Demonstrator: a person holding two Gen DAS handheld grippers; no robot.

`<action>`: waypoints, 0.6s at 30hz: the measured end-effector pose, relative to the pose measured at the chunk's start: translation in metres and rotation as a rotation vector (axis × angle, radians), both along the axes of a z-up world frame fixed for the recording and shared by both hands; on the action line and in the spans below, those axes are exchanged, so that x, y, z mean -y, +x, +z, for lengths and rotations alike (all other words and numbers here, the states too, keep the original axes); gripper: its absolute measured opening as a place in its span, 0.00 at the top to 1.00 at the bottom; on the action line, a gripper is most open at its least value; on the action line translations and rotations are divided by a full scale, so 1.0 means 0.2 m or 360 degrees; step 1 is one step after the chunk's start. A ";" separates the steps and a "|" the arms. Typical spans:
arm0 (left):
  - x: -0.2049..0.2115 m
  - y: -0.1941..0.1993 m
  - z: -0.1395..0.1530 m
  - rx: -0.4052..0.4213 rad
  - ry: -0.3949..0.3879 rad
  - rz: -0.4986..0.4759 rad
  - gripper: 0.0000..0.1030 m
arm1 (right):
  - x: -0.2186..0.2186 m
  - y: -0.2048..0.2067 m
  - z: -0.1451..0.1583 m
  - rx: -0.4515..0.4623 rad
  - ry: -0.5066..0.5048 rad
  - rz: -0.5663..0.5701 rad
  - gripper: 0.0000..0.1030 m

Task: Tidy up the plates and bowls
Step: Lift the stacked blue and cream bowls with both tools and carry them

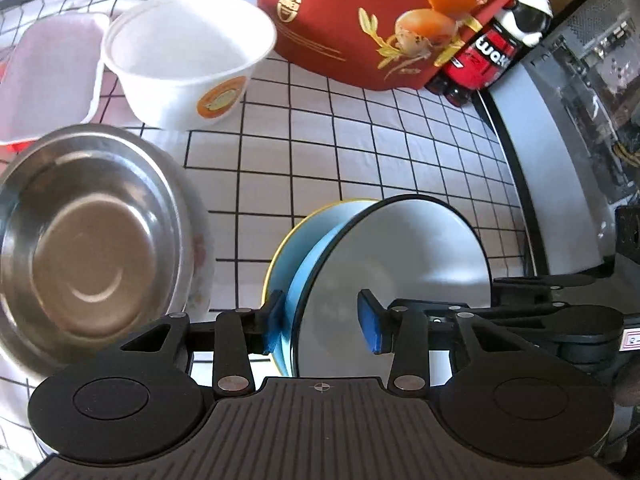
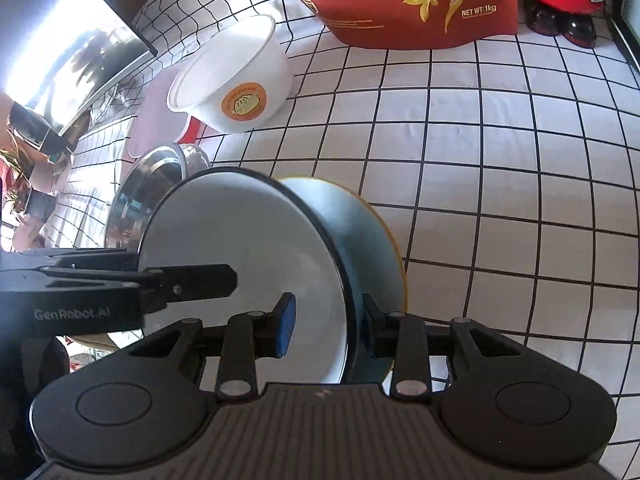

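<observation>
White black-gridded tablecloth (image 2: pixel 480 160) carries a steel bowl (image 1: pixel 88 240) on a floral plate at left and a white plastic tub (image 1: pixel 180 60) unsorted above, while the right gripper (image 2: pixel 326 326) clamps and the left gripper (image 1: pixel 320 320) loosely straddles a black-rimmed white bowl (image 2: pixel 240 260) tilted in a yellow-rimmed blue dish (image 1: pixel 288 248), unstacked.

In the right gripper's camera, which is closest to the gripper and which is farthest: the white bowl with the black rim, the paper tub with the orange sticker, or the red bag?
1. White bowl with the black rim: right between the right gripper fingers, rim pinched.
2. Paper tub: farther back, up to the left, on the checked cloth.
3. Red bag: farthest, at the top of the view.
</observation>
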State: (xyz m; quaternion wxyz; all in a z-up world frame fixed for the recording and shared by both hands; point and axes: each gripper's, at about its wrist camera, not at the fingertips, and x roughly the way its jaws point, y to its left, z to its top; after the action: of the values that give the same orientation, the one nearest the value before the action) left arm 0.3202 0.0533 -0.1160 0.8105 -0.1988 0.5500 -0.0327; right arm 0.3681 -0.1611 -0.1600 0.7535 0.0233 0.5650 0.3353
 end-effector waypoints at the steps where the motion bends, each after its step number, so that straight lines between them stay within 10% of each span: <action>1: -0.01 0.00 0.00 -0.0003 -0.0010 0.0003 0.60 | 0.00 0.00 0.00 -0.0003 0.0001 0.0005 0.67; 18: -0.02 -0.04 0.06 0.0052 0.0109 0.0005 0.68 | 0.05 -0.02 0.11 0.0199 -0.0031 0.0036 0.67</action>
State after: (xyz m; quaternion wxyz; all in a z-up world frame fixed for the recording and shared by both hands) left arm 0.3126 0.0569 -0.1046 0.8257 -0.1712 0.5372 -0.0159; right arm 0.3642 -0.1715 -0.1388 0.7837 -0.0115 0.5202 0.3392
